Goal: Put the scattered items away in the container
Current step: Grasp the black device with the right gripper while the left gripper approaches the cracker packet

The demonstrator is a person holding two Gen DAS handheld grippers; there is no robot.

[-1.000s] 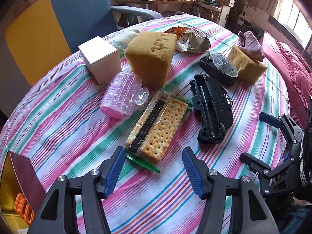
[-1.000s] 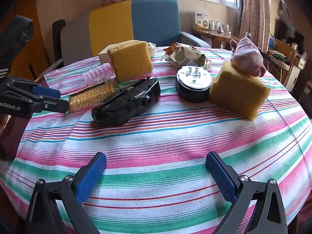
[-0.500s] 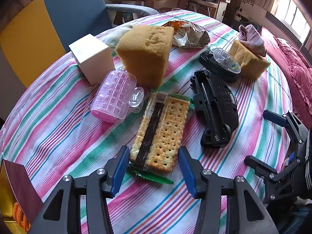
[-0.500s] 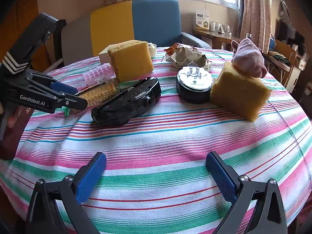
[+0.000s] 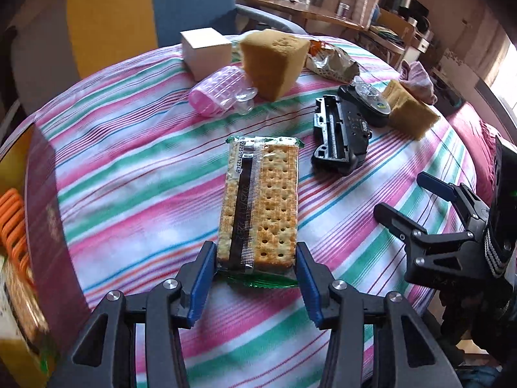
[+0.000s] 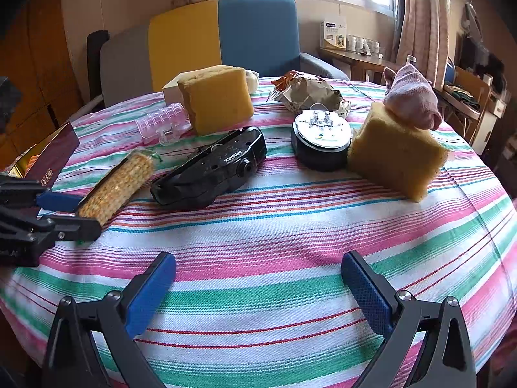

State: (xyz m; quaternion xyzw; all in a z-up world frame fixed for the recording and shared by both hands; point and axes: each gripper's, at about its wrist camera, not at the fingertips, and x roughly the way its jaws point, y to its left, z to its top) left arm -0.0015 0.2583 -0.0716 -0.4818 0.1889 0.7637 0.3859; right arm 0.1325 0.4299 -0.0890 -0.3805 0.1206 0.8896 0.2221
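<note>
My left gripper [image 5: 255, 278] closing, pads flanking near end of cracker pack [image 5: 260, 207] mid-table; contact unclear to me. Container [image 5: 35, 213] at left table [image 6: 290, 258] edge, cut off, blurred. Right gripper [image 6: 258, 291] spread, empty, bare cloth ahead.

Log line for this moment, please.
left gripper: jaws closing around cracker pack, near end | right gripper: open, empty, above tablecloth | container: left edge
</note>
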